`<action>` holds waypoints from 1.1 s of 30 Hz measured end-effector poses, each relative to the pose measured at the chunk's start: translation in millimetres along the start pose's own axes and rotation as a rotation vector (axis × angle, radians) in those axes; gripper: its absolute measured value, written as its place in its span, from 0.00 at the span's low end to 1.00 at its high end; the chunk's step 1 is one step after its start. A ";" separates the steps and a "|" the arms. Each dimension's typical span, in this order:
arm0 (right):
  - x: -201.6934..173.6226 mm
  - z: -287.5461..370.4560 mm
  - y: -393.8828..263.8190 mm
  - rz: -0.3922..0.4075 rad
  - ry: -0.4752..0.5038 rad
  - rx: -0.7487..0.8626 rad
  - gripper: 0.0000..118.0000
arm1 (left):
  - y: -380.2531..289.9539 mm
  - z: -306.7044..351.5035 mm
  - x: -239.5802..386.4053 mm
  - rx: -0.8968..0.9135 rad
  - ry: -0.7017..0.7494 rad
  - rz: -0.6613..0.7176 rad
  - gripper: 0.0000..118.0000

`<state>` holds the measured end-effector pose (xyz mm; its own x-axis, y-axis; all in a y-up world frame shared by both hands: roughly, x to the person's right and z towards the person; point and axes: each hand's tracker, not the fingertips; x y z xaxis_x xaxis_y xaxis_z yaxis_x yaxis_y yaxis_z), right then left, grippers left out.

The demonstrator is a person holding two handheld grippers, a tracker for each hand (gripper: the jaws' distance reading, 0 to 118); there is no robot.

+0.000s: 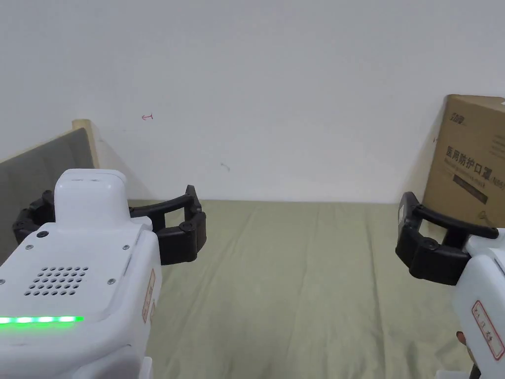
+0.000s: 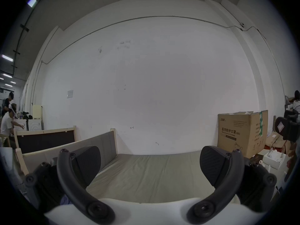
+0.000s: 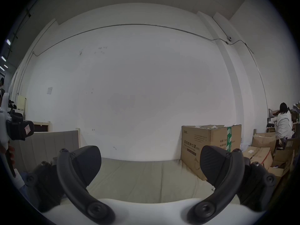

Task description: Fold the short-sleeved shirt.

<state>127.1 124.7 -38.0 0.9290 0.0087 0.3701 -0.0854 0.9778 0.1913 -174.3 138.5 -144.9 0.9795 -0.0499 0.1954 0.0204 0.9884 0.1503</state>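
My left gripper [image 1: 118, 207] is held up at the left over an olive-green sheet [image 1: 306, 276], its black jaws spread wide. In the left gripper view the left gripper [image 2: 150, 162] is open with nothing between its pads [image 2: 87, 160]. My right gripper [image 1: 453, 222] hovers at the right edge, near a cardboard box [image 1: 468, 158]. In the right gripper view the right gripper [image 3: 150, 162] is open too, and empty. Both point at the white wall, level with each other and far apart. The sheet [image 2: 146, 171] lies flat with faint creases.
A grey padded panel with a wooden frame [image 1: 44, 168] borders the sheet on the left. The tall cardboard box [image 3: 209, 147] stands at the back right against the wall. More boxes [image 3: 259, 153] and a person [image 3: 283, 123] are farther right; other people [image 2: 7, 114] are far left.
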 end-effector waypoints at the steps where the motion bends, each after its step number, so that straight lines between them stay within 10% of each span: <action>1: 0.2 -0.3 0.2 -0.007 0.002 -0.001 1.00 | 0.8 0.3 -2.4 -0.003 -0.004 0.008 1.00; 15: -5.7 0.7 -9.7 0.069 -0.065 -0.001 1.00 | -5.3 -3.2 -5.7 -0.034 0.012 0.013 1.00; 33: 3.5 2.6 0.3 -0.042 0.044 -0.007 1.00 | -4.1 -1.6 -1.5 0.008 0.001 -0.012 1.00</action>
<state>129.4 124.4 -34.3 0.9465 -0.0233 0.3218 -0.0436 0.9790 0.1990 -175.6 134.7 -147.3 0.9793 -0.0620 0.1929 0.0309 0.9866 0.1602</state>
